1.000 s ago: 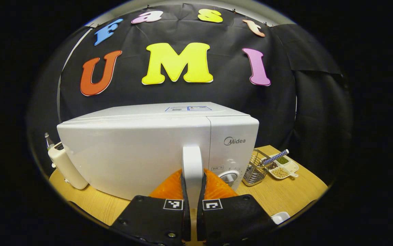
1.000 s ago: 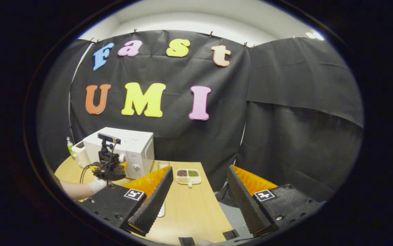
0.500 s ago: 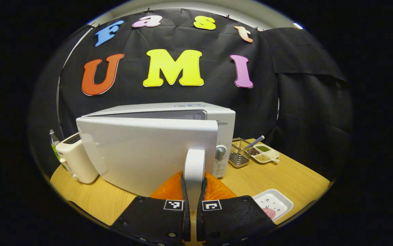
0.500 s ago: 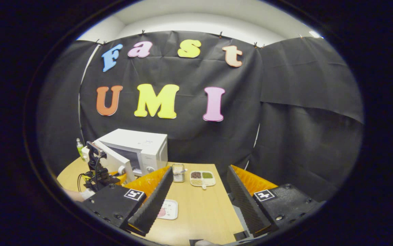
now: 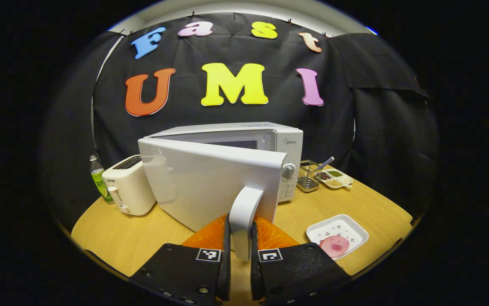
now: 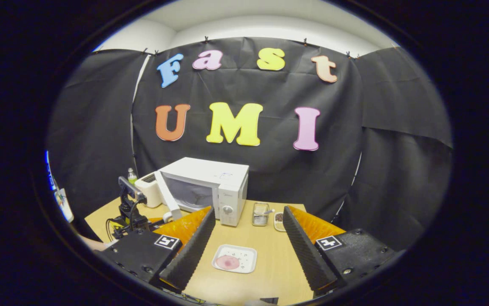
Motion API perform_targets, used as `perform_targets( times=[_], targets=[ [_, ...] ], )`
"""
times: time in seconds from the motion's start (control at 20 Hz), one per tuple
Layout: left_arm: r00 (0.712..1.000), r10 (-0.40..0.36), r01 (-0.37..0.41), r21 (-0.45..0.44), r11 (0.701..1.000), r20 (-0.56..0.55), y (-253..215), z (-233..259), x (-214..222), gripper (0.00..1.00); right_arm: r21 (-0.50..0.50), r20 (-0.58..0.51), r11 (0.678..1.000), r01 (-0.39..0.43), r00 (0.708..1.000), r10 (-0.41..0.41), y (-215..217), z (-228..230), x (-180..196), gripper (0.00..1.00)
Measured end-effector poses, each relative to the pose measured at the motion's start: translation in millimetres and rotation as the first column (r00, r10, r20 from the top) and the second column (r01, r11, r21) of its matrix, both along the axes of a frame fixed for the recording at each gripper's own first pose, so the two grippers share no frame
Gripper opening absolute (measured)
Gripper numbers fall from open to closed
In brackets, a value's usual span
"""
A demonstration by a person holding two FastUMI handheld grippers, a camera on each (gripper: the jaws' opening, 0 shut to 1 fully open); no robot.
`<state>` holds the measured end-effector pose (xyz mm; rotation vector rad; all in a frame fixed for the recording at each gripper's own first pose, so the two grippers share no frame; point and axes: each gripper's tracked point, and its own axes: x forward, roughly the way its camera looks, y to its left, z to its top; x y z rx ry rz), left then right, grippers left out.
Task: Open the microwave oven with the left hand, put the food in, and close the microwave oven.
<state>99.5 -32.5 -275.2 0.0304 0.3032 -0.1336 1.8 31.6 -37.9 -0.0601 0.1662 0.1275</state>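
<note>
On the table [image 5: 142,238], the white microwave oven [image 5: 244,140] stands against the black cloth wall with its door [image 5: 210,178] swung partway out toward me. My left hand-held gripper [image 5: 240,250] is clamped on the door's white handle [image 5: 244,212] — both fingers press its sides, the handle rising upright between them. The left gripper view gives the outer face of the door and hides most of the oven's cavity; the right gripper view, from farther back, looks past the door's edge into the lit cavity [image 6: 191,195] and takes in the left hand-held gripper with its camera mast [image 6: 132,204] beside the door.

The food — a pink round slice [image 5: 334,245] on a white square tray [image 5: 337,231] — lies on the table to the right of my left hand-held gripper, well in front of the oven. In the right gripper view the tray [image 6: 234,259] sits between the spread fingers of my right hand-held gripper [image 6: 246,250], which stands wide apart and holds nothing, above the table.

A brand mark shows on the oven's control panel [image 5: 290,170], above the knob; it seems to read "Midea". A white toaster [image 5: 127,185] and a green-labelled bottle [image 5: 98,178] stand left of the oven; a wire basket [image 5: 308,180] and a divided dish of beans [image 5: 336,178] stand to its right.
</note>
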Motion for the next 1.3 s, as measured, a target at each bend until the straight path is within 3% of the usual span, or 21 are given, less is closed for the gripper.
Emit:
perform_targets(
  times=[0.05, 0.1, 0.15, 0.2, 0.25, 0.35, 0.45, 0.5, 0.7, 1.25, 1.3],
  targets=[
    [1.000, 0.016, -0.016, 0.003, 1.000, -0.003, 7, 0, -3, 0.25, 0.005, -0.006, 1.000, -0.009, 1.000, 0.009, 3, -2, -1, 1.00],
    [0.999, 0.037, -0.037, 0.015, 0.999, -0.007, 17, 2, -8, 0.25, 0.019, -0.011, 1.000, -0.025, 1.000, 0.025, 8, -5, -2, 0.97],
    [0.999, 0.048, -0.048, 0.028, 0.998, 0.005, 28, 7, -11, 0.41, 0.030, -0.013, 0.999, -0.034, 0.999, 0.035, 12, -6, -1, 0.97],
    [0.999, 0.043, -0.044, 0.031, 0.999, 0.031, 34, 15, -14, 0.66, 0.038, -0.015, 0.999, -0.037, 0.999, 0.037, 13, -6, 0, 0.96],
    [0.998, 0.045, -0.046, 0.035, 0.998, 0.034, 38, 19, -15, 0.80, 0.050, -0.013, 0.998, -0.038, 0.999, 0.038, 14, -4, 1, 1.00],
    [0.998, 0.056, -0.057, 0.049, 0.997, 0.020, 49, 13, -22, 0.93, 0.069, -0.009, 0.996, -0.051, 0.999, 0.052, 20, -3, 2, 1.00],
    [0.996, 0.081, -0.082, 0.057, 0.995, 0.022, 58, 16, -30, 0.88, 0.067, -0.006, 0.996, -0.065, 0.998, 0.065, 27, -4, -2, 1.00],
    [0.995, 0.096, -0.097, 0.059, 0.993, 0.022, 64, 17, -34, 0.94, 0.065, -0.007, 0.995, -0.069, 0.998, 0.070, 28, -5, -4, 1.00],
    [0.989, 0.147, -0.147, 0.047, 0.988, 0.005, 87, 15, -56, 0.94, 0.080, -0.029, 0.994, -0.080, 0.996, 0.083, 34, -16, -11, 0.96],
    [0.955, 0.297, -0.295, 0.110, 0.949, 0.004, 168, 19, -106, 0.94, 0.099, -0.036, 0.986, -0.134, 0.990, 0.138, 58, -28, -31, 1.00],
    [0.951, 0.309, -0.308, 0.115, 0.944, 0.009, 176, 21, -111, 0.94, 0.099, -0.037, 0.985, -0.139, 0.989, 0.143, 61, -29, -31, 0.96]
  ],
)
